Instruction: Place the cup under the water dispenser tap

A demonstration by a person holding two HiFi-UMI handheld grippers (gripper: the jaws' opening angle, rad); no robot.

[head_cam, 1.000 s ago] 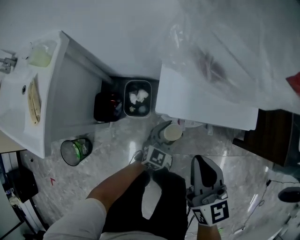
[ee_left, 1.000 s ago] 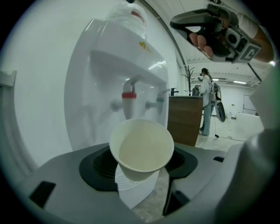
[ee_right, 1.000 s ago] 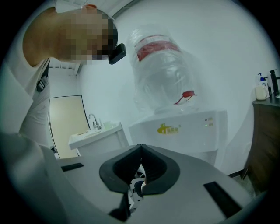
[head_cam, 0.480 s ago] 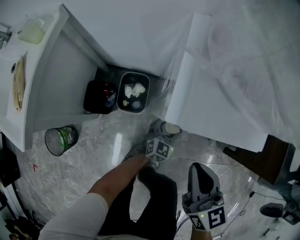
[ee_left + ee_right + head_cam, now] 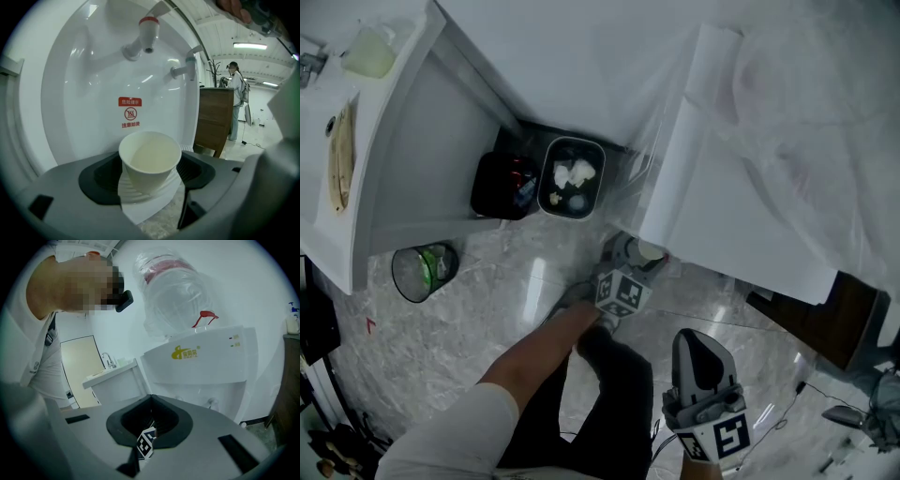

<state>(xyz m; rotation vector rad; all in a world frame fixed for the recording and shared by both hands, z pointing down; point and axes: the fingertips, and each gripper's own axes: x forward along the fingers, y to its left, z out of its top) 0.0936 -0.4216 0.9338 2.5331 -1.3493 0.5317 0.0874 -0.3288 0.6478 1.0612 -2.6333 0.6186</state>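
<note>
Left gripper view shows the left gripper (image 5: 149,175) clamped on the paper cup (image 5: 151,159), held upright below the red tap (image 5: 147,31), probably to align it. The right gripper (image 5: 150,399) waits aside, jaws together and empty.

water dispenser (image 5: 89,75) | red warning sign (image 5: 130,113), Chinese print | yellow logo (image 5: 185,352), illegible

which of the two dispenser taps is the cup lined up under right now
The red-capped tap: in the left gripper view it shows almost straight above the cup held in the left gripper, while the second tap sits off to the right.
</note>
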